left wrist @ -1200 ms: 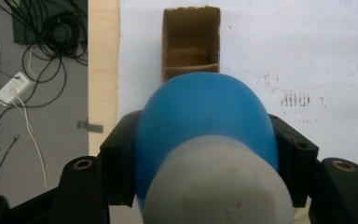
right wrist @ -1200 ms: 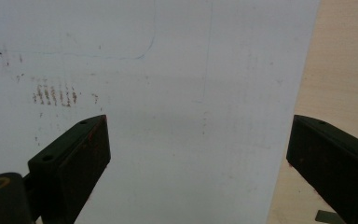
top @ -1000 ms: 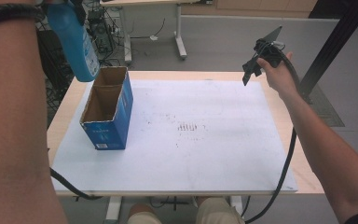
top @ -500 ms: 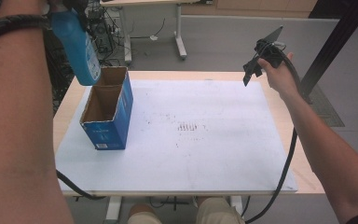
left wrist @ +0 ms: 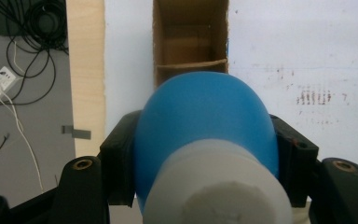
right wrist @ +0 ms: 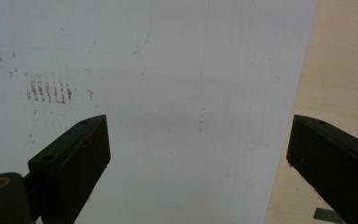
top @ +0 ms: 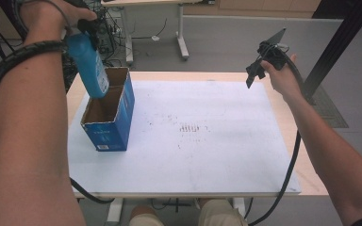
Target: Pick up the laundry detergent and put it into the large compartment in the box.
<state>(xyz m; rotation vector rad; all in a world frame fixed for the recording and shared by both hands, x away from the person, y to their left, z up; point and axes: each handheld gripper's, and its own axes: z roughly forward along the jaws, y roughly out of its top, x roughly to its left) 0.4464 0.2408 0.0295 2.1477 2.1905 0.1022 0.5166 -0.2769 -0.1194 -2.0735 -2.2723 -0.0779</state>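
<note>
While the bottle (top: 88, 65) is pinched by the left gripper (left wrist: 200, 154), a jaw is pressed on each side of its blue body just behind the white cap (left wrist: 214, 186), which is turned toward the camera in the left gripper view. Its long axis is pointed away from the fingers and down, base first, so it's seen nearly end-on there. From the high view it's hung close to upright, tipped a bit, cap up at the hand (top: 52, 16) and base down at the mouth of the box (top: 106, 117).

That open cardboard box is found straight ahead of the left fingers, just past the bottle's base, blue outside and brown inside. Whether the base is already touching a wall can't be told. The box's near wall and rim are what's closest around the bottle; nothing else is seen between the two.

A white sheet (top: 193, 155) is laid over the table (top: 306, 174), with a patch of small dark marks (top: 188, 128) off to one side of the box, well apart from it. Past the table's edge beside the left fingers, cables (left wrist: 23, 70) are sprawled on the floor.

Over on the far side, the right gripper (right wrist: 198, 158) is held above the sheet near its edge, jaws spread wide with nothing between them, well apart from bottle and box.
</note>
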